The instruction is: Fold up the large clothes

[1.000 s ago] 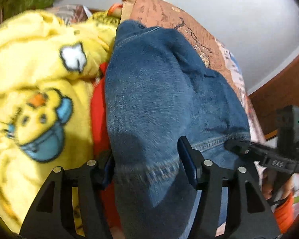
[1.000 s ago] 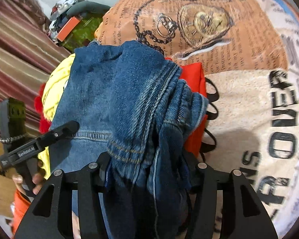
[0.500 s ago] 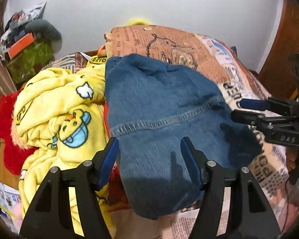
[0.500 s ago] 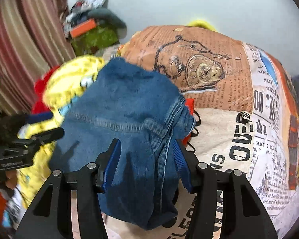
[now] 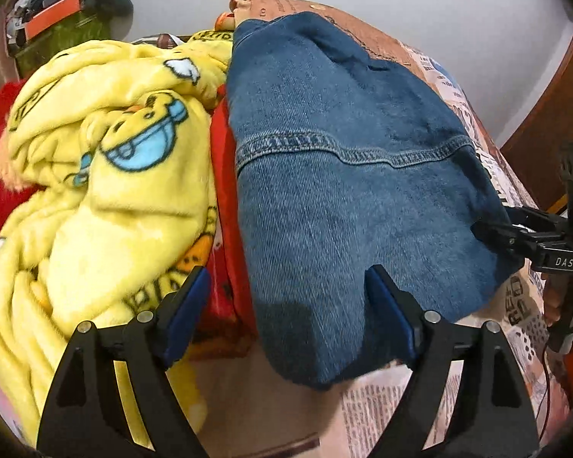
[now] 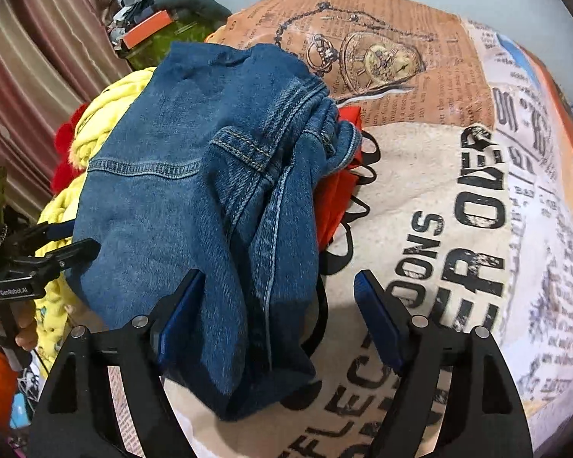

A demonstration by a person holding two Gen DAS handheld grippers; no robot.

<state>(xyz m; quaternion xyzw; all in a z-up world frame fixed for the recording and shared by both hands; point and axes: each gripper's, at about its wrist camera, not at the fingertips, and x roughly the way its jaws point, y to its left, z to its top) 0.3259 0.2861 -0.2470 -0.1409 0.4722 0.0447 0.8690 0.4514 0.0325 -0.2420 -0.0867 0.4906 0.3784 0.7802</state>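
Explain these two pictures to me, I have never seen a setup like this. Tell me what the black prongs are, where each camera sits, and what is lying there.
No robot here: a person holds a two-finger gripper in each hand, with a camera on each looking along its fingers. One picture is from the left gripper, the other from the right gripper. Both stand open and hold nothing. Folded blue jeans lie on a newspaper-print bedcover, with a yellow blanket beside them and red cloth underneath.

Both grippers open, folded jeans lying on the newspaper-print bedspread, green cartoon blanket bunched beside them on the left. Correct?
Not quite: the blanket is yellow, not green, as the left wrist view shows. The rest holds: left gripper and right gripper are open, and the jeans lie on the bedspread.
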